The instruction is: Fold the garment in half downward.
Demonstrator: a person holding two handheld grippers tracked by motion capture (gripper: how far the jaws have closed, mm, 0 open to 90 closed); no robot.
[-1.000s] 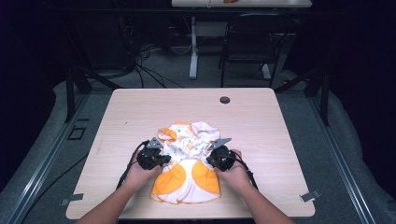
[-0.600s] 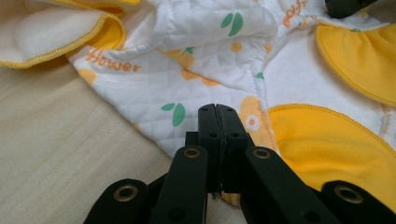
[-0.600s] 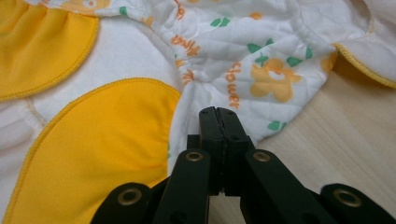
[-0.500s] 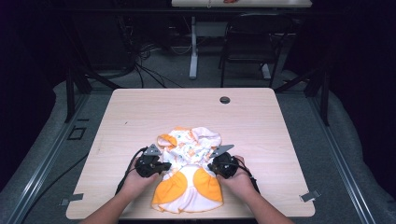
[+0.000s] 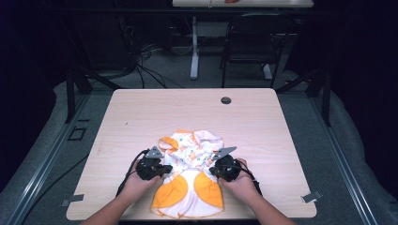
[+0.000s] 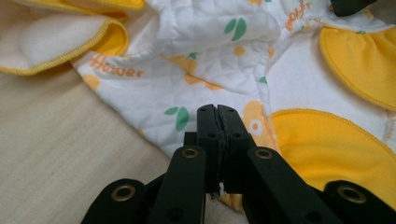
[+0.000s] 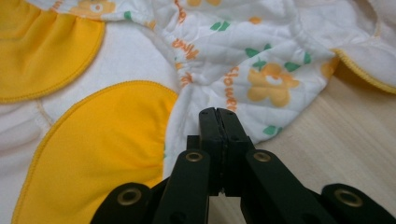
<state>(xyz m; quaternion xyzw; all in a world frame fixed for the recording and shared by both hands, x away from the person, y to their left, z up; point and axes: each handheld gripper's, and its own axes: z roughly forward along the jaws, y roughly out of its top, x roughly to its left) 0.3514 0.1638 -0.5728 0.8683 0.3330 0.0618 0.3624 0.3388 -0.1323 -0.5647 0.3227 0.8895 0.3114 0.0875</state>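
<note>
The left gripper (image 5: 157, 168), jaws clenched, pinches the left edge of the baby garment (image 5: 190, 183), which lies at the near edge of the table (image 5: 141, 112). The right gripper (image 5: 220, 169) pinches its right edge. The cloth looks light, soft and floppy; seams probably give the best hold.

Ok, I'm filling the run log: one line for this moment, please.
left gripper: shut, at garment edge | right gripper: shut, at the opposite edge | garment: crumpled on table
</note>
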